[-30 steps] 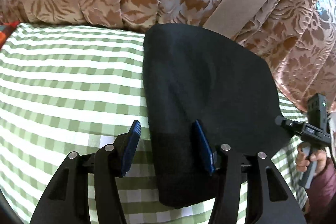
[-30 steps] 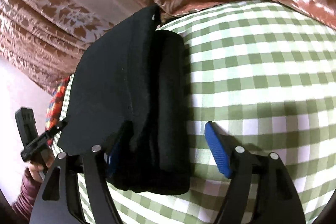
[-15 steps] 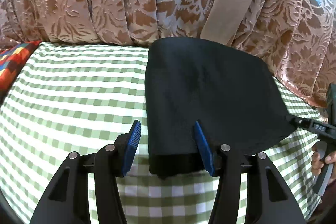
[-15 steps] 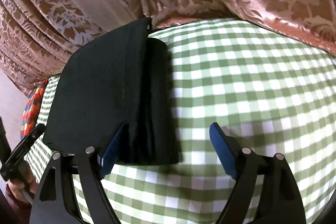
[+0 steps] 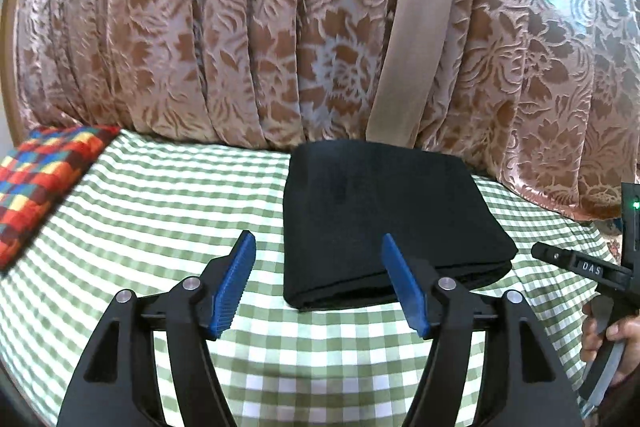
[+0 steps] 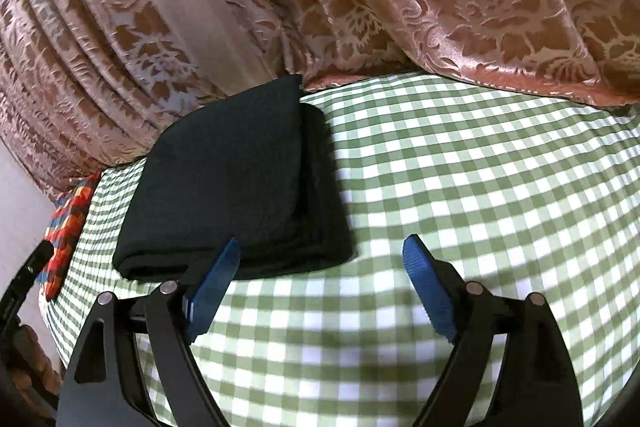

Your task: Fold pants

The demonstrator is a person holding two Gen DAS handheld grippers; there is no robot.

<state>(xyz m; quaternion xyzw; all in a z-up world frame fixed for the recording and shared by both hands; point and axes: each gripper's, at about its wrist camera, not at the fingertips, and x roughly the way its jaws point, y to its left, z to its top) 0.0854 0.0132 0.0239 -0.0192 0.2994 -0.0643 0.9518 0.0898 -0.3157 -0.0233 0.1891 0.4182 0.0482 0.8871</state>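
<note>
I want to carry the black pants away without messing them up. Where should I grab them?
Probably the pants are best pinched at the near edge, coming in low from the front. There the folded layers lie stacked and closest to both open grippers, left and right, so one pinch at each near corner catches every layer and the bundle should stay folded.

Both views are bright and evenly lit by soft daylight that glows bluish through the curtain (image 5: 320, 27). The satin folds carry a mild sheen. The black pants (image 5: 384, 223) swallow detail and cast a soft shadow on the checked cloth (image 6: 460, 187). Fisheye bending curves the checks toward dark corners. Slight blur softens the nearest checks.
</note>
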